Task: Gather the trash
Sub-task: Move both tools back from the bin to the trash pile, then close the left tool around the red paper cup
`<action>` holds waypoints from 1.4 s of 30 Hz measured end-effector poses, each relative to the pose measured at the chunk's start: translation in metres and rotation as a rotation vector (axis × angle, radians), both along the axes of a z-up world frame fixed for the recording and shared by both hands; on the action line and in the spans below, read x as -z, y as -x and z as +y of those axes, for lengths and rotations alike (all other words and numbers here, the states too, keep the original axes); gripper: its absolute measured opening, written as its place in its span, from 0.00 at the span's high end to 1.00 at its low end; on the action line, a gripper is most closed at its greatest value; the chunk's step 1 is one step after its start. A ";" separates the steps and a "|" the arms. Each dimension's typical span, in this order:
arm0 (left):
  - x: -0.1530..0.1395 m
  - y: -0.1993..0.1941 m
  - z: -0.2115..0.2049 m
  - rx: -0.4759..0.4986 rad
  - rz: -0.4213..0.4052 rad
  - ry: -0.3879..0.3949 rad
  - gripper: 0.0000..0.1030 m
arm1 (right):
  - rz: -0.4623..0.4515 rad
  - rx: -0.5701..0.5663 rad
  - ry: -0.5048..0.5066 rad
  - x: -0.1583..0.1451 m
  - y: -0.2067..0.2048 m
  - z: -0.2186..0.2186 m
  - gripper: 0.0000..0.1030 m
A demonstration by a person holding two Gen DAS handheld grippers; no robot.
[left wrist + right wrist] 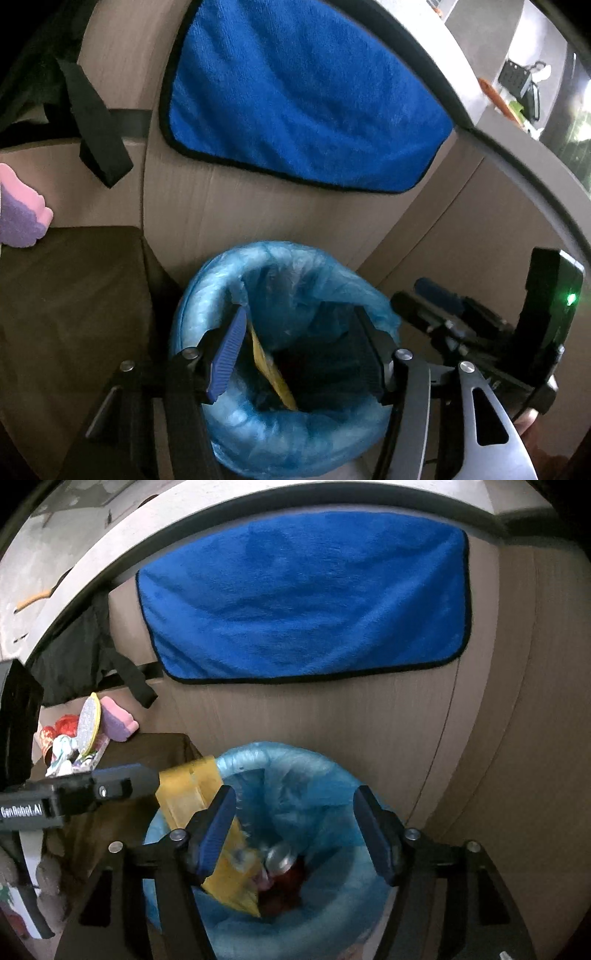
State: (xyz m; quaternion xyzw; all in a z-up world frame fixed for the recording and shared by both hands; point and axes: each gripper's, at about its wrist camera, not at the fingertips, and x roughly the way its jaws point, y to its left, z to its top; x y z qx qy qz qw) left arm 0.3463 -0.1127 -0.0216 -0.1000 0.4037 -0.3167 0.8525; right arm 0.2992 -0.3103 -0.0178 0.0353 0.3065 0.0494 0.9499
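Right wrist view, lower centre: both grippers, left gripper and right gripper, hang wide and empty over the round bin lined with a thin blue plastic bag, the flat yellow foil wrapper dropping in; release step judged done, next withdraw for more trash.

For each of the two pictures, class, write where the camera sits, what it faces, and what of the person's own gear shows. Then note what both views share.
Left wrist: sits on the left gripper, looking down into the blue-lined bin; the right gripper shows beside it.
Right wrist: sits on the right gripper, over the same bin; the left gripper enters beside a yellow packet.
Shared: bin, packet, blue towel.
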 end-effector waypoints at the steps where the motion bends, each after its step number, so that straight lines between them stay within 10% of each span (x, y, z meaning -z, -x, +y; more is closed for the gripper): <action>1: 0.001 0.001 0.000 -0.005 0.001 -0.010 0.43 | 0.004 0.005 -0.009 0.000 0.000 -0.001 0.39; 8: 0.009 0.008 0.023 -0.090 0.013 -0.083 0.43 | 0.022 0.006 -0.022 0.000 0.003 0.004 0.39; 21: -0.033 0.064 0.157 -0.454 -0.208 -0.309 0.42 | -0.040 -0.193 0.009 -0.030 0.015 0.113 0.39; 34: -0.022 0.090 0.311 -0.673 -0.140 -0.250 0.41 | 0.000 -0.421 0.068 -0.026 -0.008 0.277 0.39; 42: 0.003 0.063 0.379 -0.687 -0.010 -0.023 0.38 | 0.033 -0.469 0.132 -0.012 -0.027 0.329 0.39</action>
